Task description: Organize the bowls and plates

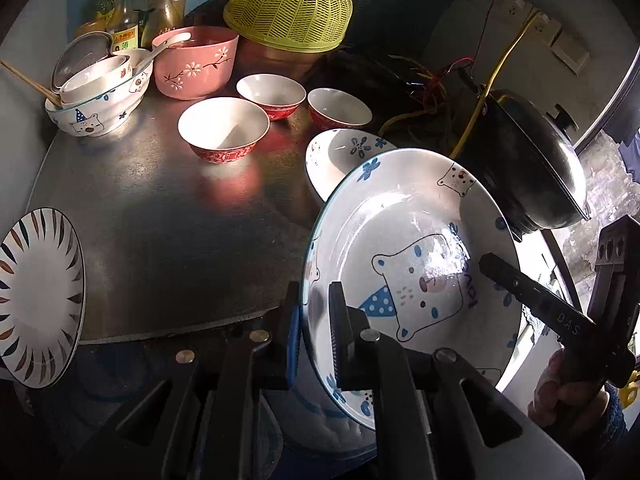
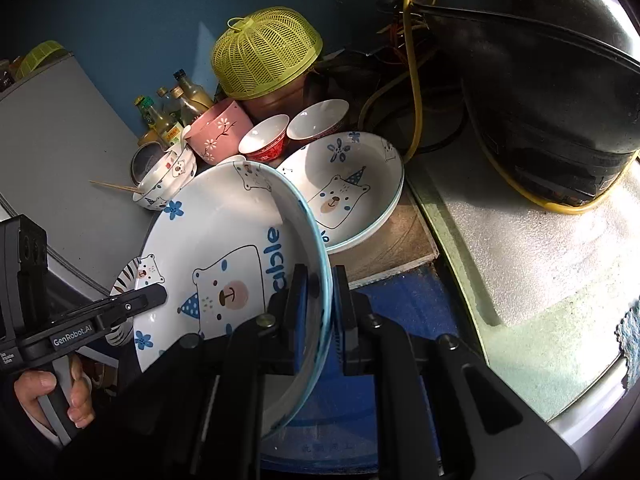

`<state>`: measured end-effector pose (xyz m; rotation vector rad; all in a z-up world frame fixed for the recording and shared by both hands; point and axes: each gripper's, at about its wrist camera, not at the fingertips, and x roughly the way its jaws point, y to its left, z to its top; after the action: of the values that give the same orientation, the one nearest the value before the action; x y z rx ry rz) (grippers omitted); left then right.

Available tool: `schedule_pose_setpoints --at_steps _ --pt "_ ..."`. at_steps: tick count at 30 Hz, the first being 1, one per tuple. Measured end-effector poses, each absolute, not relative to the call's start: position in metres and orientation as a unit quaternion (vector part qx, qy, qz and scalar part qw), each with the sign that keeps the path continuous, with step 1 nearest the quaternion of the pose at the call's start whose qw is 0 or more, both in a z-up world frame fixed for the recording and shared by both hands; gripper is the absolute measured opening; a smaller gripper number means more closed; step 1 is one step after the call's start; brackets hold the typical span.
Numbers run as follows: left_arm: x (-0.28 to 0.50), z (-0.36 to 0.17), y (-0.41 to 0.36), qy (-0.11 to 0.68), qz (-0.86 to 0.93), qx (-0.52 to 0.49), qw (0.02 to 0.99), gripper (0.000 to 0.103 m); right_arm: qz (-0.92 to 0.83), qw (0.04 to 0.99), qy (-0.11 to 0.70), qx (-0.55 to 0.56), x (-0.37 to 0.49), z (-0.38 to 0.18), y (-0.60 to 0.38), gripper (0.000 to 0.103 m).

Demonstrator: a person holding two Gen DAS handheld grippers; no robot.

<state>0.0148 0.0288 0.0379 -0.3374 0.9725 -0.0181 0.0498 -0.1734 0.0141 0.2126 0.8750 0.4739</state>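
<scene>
Grippers, left (image 1: 316, 328) and right (image 2: 322, 312), pinch bear plate (image 2: 224, 240) rim; "GenRobot.AI" on left.

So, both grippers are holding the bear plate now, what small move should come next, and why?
Probably carry the bear plate forward and lower it onto the matching bear plates stacked just behind. The left gripper and right gripper each clamp its rim, it hangs tilted off the table edge, and that stack has the same pattern.

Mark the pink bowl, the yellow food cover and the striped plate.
pink bowl (image 1: 196, 67), left wrist view, front wall by the flowers.
yellow food cover (image 2: 264, 54), right wrist view, mesh dome.
striped plate (image 1: 38, 300), left wrist view, white centre.
</scene>
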Motion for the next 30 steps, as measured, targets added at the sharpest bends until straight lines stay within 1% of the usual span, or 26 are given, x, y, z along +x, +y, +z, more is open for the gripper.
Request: schedule_pose_setpoints --at_steps 16,30 --pt "-0.027 0.027 0.141 0.446 0.083 -0.231 0.861 0.011 0.308 0.841 0.444 0.033 0.064 0.011 -0.049 0.013" --pt "-0.089 0.01 0.242 0.423 0.194 -0.291 0.836 0.011 0.401 0.791 0.461 -0.031 0.068 -0.002 0.081 0.013"
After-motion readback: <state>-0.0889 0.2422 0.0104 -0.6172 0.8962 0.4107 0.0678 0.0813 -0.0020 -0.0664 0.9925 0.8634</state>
